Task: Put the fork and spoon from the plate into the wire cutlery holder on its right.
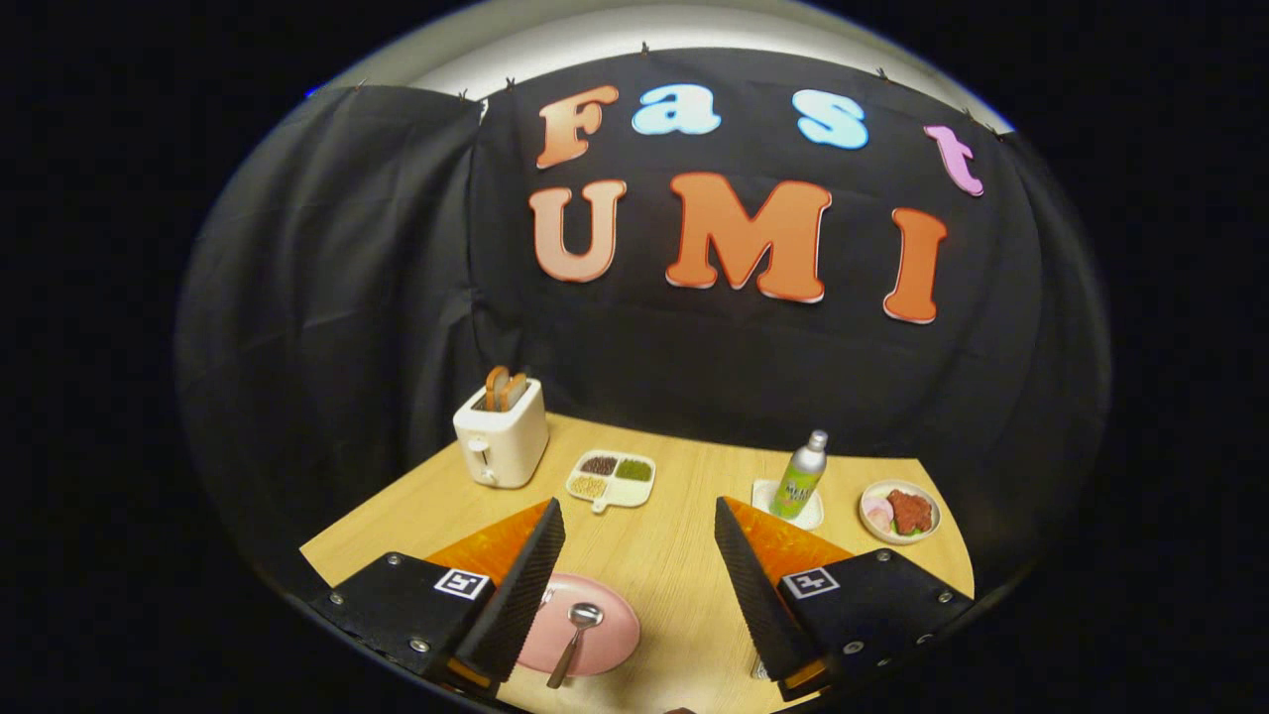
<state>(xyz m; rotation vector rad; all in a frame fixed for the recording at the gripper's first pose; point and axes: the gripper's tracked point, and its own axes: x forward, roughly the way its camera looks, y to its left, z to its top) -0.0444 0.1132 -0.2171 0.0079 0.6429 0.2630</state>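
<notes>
A pink plate [610,630] lies on the wooden table below the gripper, partly hidden behind the left finger. A metal spoon [575,635] rests on it, bowl pointing away from me and handle toward me. Something metallic that may be the fork's tip peeks out at the left finger's inner edge; I cannot tell for sure. A bit of wire, perhaps the cutlery holder [757,670], peeks out beside the right finger's base. My gripper [639,526] hangs above the table, open wide, with nothing between its fingers [525,585]. The spoon lies just inside the left finger.
At the back left stands a white toaster [503,436] with toast in it. A divided snack tray [611,478] lies beyond the fingers. A green bottle [801,478] on a white coaster and a bowl of food [899,513] stand at the back right.
</notes>
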